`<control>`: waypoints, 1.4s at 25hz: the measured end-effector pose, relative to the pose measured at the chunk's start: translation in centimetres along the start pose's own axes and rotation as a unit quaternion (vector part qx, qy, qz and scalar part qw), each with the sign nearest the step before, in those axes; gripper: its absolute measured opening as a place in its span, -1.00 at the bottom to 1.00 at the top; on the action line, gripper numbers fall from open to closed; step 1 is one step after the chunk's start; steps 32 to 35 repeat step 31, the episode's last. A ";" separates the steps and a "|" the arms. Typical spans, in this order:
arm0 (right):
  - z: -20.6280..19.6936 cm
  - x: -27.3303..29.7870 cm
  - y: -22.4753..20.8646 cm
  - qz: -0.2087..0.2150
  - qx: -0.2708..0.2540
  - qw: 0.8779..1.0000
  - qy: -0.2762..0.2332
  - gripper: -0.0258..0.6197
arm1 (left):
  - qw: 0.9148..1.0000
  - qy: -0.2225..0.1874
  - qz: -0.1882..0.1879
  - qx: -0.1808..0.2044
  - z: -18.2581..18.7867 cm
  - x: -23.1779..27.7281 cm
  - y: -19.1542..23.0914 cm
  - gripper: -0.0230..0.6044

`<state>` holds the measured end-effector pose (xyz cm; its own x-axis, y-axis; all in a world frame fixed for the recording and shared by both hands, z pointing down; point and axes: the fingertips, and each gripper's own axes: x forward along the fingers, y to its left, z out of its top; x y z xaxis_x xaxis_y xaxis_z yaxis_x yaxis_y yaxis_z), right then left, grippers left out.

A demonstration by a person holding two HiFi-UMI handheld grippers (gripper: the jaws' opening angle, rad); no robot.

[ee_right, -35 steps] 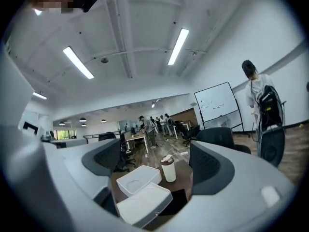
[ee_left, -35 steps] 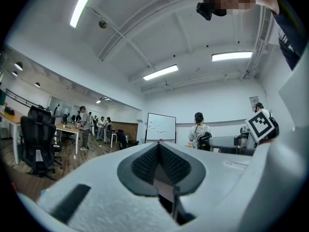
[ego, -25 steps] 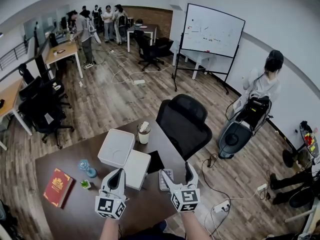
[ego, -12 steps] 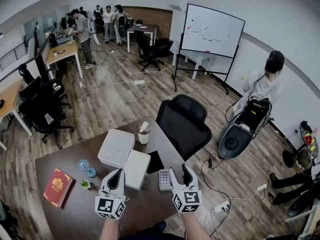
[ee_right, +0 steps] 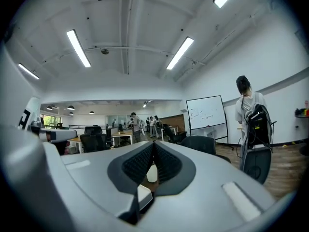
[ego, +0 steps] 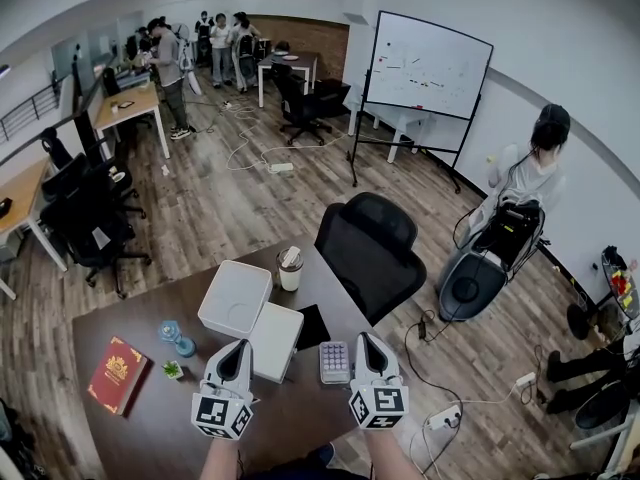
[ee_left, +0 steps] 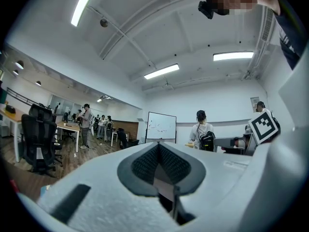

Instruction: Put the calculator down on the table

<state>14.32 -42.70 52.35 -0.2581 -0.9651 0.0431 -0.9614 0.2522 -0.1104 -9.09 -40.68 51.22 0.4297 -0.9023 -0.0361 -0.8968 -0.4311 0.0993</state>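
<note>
Calculator: flat on table, long axis near-far, just left of right hand-held gripper (clenched, empty). Left hand-held gripper clenched empty, farther off.

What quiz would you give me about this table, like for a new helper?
1. True or false: in the head view, the red book lies on the table, left of the white boxes.
2. Which lies nearest the right gripper? A the red book, B the calculator, C the white boxes.
3. Fill in: the right gripper's jaws are ____, with nothing between them.

Key: 1 true; 2 B; 3 shut.
</note>
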 end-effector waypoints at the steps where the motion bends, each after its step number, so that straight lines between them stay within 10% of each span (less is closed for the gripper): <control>1: 0.0 0.0 0.0 0.001 0.000 1.000 0.003 -0.90 | 1.000 -0.001 0.000 0.000 0.1 0.0 0.0 -0.94; 35: -0.5 -0.1 -0.6 -0.009 -0.016 1.000 0.012 -0.90 | 1.000 -0.001 0.000 -0.001 -0.1 -0.3 0.0 -0.94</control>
